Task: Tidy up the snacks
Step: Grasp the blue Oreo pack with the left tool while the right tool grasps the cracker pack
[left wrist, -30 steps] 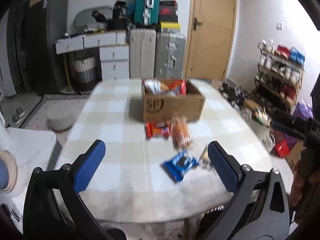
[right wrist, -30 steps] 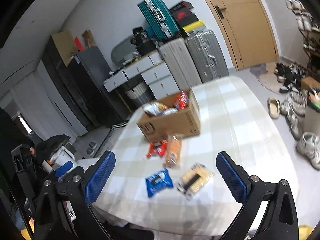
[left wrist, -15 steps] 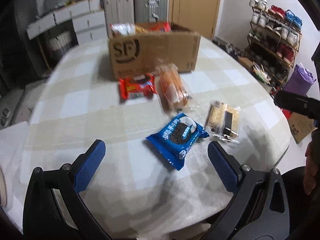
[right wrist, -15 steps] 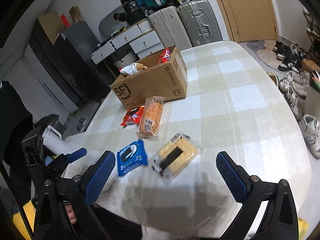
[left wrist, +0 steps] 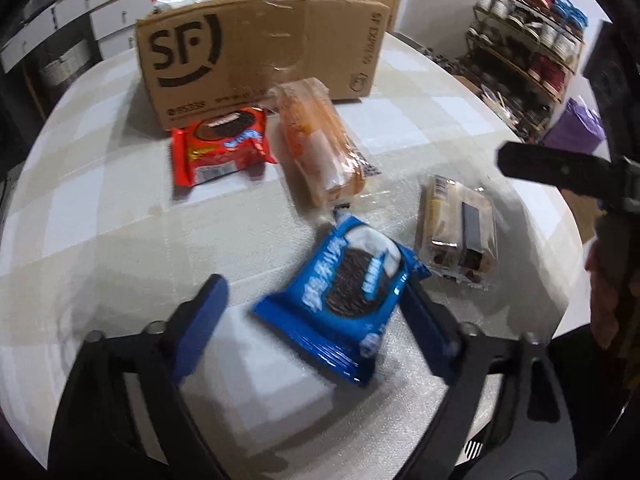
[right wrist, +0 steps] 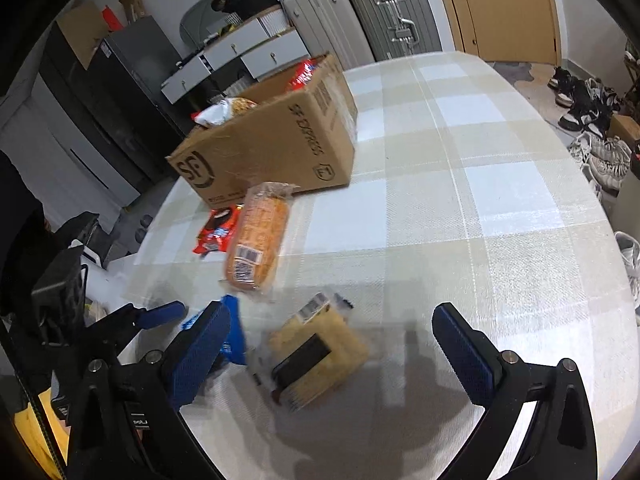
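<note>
Left gripper [left wrist: 312, 308]: low over the counter, jaws closing around the blue cookie pack; right finger at the pack's edge, left finger apart from it; not yet clamped.
Right gripper [right wrist: 332, 344]: released, jaws wide, straddling the clear cracker pack; neither finger touching it.
Blue cookie pack [left wrist: 344, 284]: flat on the counter, near front edge, tilted, between the left gripper's fingers; just beside the clear cracker pack; mostly hidden behind a finger in the right wrist view.
Clear cracker pack [right wrist: 316, 352]: flat on the counter, pale crackers with a dark band across; right of the blue pack.
Orange bread pack [left wrist: 320, 140]: lying lengthwise in front of the box, barcode label on the near end, beyond the blue pack.
Red cookie pack [left wrist: 222, 144]: flat, just left of the bread pack, close against the box front.
Cardboard box [left wrist: 260, 56]: open top, printed logo on the front, standing on the counter behind the loose packs; a white bag and a red bag poking out.
Counter [right wrist: 480, 208]: rounded, covered with a beige and white checked cloth.
Background: suitcases [right wrist: 360, 16] and a drawer unit by the wall, shoe rack [left wrist: 528, 32] off to the side, shoes on the floor.
Blur: near packs slightly smeared.
</note>
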Tool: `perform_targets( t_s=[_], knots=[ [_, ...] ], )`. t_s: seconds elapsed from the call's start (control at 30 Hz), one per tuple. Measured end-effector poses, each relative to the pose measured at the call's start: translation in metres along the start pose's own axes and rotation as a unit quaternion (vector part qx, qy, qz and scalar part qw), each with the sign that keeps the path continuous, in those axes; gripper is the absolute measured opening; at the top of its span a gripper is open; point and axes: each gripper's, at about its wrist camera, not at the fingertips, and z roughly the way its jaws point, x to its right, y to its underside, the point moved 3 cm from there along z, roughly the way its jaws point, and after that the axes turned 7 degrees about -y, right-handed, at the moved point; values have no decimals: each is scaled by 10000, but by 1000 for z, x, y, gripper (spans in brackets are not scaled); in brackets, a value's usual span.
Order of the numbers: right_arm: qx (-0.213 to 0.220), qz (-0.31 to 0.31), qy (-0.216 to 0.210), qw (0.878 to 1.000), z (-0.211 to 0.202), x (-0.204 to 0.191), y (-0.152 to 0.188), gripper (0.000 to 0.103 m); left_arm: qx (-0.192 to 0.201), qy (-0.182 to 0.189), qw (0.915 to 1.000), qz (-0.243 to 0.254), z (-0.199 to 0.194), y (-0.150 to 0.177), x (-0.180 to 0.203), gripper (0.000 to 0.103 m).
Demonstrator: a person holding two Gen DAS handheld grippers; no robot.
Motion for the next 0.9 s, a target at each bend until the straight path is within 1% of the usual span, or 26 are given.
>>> perform_targets(
  t_s=[0.07, 0.13, 0.2, 0.27, 0.3, 0.33, 0.37, 0.5, 0.63, 0.73, 0.9],
  knots=[
    [-44, 73, -13, 10000, 7, 5, -4, 103, 25, 29, 9999, 94, 3, -3, 2, 74],
    [-66, 110, -31, 9999, 11, 7, -6, 103, 42, 82, 9998, 147, 4, -6, 3, 66],
    [-105, 135, -38, 9998, 14, 8, -5, 103, 30, 143, 9998, 126, 6, -11, 3, 63],
    [-161, 122, -31, 9998, 17, 7, -5, 103, 64, 197, 9997, 89, 5, -14, 3, 52],
    [-168, 103, -23, 9998, 16, 7, -4, 103, 87, 157, 9998, 120, 4, -17, 4, 50],
    [-169, 62, 4, 9998, 16, 6, -4, 103, 122, 82, 9998, 148, 3, -19, 4, 45],
    [-160, 36, 28, 9999, 16, 6, -4, 103, 130, 77, 9998, 161, 3, -19, 4, 42],
    [-128, 85, 59, 9999, 12, 8, -2, 103, 206, 116, 9997, 105, -5, -16, 6, 41],
    [-103, 136, 123, 9998, 7, 12, -1, 103, 310, 71, 9995, 45, -15, -11, 3, 41],
    [-143, 94, 200, 9997, 7, 13, 2, 102, 373, 31, 9993, -61, -30, 2, -6, 41],
    [-394, -230, 342, 9984, 16, 3, 9, 103, 577, -40, 9976, -373, -52, 9, -33, 42]
  ],
)
